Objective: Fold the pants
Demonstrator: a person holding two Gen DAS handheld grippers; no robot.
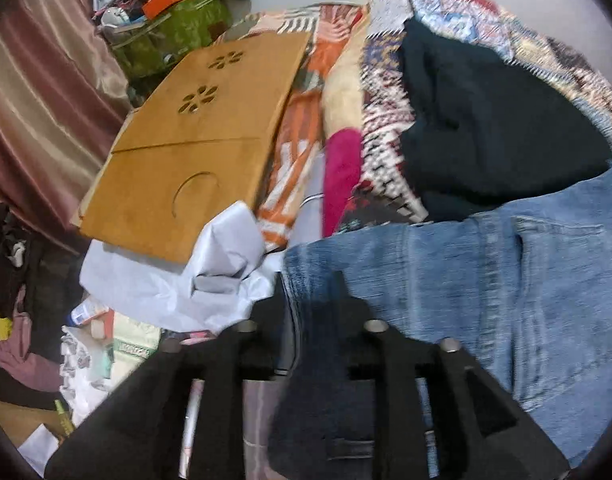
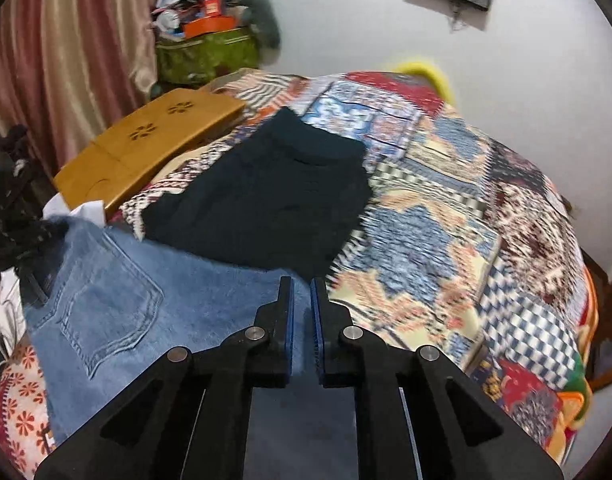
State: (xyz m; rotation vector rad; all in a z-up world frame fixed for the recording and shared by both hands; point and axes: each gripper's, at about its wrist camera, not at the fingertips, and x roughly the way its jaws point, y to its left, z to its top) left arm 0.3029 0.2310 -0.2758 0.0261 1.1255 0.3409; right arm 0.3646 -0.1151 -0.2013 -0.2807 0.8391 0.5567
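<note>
The blue jeans (image 2: 146, 312) lay on the patchwork quilt (image 2: 446, 208), just before folded dark pants (image 2: 266, 196). The right gripper (image 2: 302, 300) pinched denim; the left gripper (image 1: 306, 300), blurred, gripped the waistband.

The jeans (image 2: 154, 320) are faded light blue denim with paler stitching. Toward the bed's far edge a folded garment (image 2: 266, 196) is near-black navy. The quilt (image 2: 446, 216) is patchwork: blue, red, cream, orange, with blue-and-white checks near the right edge. The board (image 1: 186, 152) at the left edge is honey brown with flower-shaped cutouts. The curtain (image 1: 38, 88) is striped dusty pink and beige. Both tongs are black; the right tongs (image 2: 302, 312) have blue pads.
</note>
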